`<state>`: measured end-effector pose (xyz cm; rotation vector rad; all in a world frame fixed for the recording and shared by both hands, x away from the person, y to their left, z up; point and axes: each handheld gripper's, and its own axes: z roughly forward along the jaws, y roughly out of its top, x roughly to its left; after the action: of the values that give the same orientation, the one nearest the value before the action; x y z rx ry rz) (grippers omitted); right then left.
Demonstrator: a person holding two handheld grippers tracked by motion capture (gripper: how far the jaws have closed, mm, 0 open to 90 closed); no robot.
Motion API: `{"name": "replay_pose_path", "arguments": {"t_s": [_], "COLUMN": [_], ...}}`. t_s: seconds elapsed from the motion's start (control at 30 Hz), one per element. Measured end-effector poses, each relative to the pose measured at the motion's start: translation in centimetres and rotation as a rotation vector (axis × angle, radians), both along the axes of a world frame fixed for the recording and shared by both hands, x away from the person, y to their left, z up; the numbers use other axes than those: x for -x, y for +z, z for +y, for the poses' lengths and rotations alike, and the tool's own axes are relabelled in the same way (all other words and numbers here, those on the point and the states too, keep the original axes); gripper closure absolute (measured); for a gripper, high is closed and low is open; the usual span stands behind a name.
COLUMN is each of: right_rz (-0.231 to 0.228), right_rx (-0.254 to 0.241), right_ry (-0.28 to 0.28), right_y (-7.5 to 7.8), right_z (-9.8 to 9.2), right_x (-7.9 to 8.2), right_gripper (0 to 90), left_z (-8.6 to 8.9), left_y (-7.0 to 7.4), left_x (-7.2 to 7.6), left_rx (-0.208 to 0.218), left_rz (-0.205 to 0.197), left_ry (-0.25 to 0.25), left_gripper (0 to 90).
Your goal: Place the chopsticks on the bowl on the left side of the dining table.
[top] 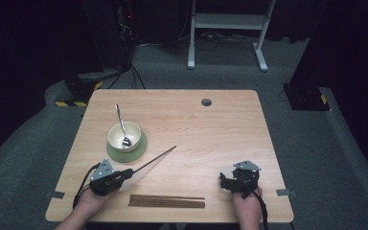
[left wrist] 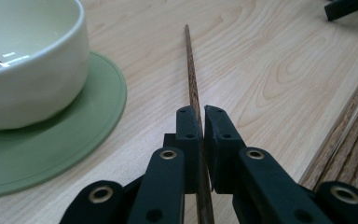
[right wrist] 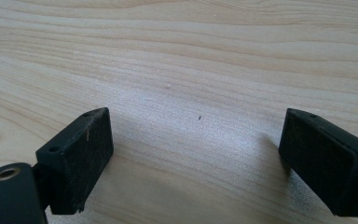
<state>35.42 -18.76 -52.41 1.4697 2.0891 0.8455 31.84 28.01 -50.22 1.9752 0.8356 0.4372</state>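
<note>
The left gripper (left wrist: 199, 116) has its two black jaws clamped on a single dark wooden chopstick (left wrist: 192, 77), pinching it near one end so that most of the stick runs out ahead of the pads. In the high view the chopstick (top: 155, 158) slants away from the left gripper (top: 127, 172) toward the middle of the table (top: 211, 129), and its far tip looks close to the wood, though whether it touches cannot be told.

Just to the side of the jaws sits a cream bowl (left wrist: 28, 70) on a green round mat (left wrist: 74, 140), with a spoon (top: 120, 125) leaning inside the bowl. On the jaws' other side, near the table's front edge, the remaining chopsticks (top: 166, 201) lie together in a flat row.

Well apart, the right gripper (top: 227, 181) rests low over bare table, its jaws spread wide with nothing between them.

The step in hand appears to be carrying one chopstick from the row toward the bowl setting. The next move likely calls for swinging the stick beside the mat and lowering it flat before letting go, keeping the long free end from knocking the bowl.
</note>
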Motion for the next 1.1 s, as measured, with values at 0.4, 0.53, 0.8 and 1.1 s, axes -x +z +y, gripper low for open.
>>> {"name": "replay_pose_path", "arguments": {"t_s": [0.4,0.53,0.8,1.1], "right_rz": [0.001,0.002,0.0,0.0], "right_rx": [-0.002,-0.002,0.001,0.0], "right_ry": [0.007,0.01,0.014,0.016], "right_y": [0.0,0.0,0.0,0.0], "right_z": [0.1,0.1,0.1,0.1], "right_x": [0.0,0.0,0.0,0.0], "right_gripper": [9.6,9.6,9.5,9.5], "left_z": [1.0,1.4,2.8,4.6], "left_y": [1.3,1.8,2.5,2.6], "left_x": [0.2,0.3,0.0,-0.6], "left_rx": [0.08,0.095,0.138,0.16], "left_rz": [-0.06,-0.08,-0.107,-0.122], "left_ry": [0.029,0.04,0.096,0.171], "left_gripper": [84.5,84.5,84.5,84.5]}}
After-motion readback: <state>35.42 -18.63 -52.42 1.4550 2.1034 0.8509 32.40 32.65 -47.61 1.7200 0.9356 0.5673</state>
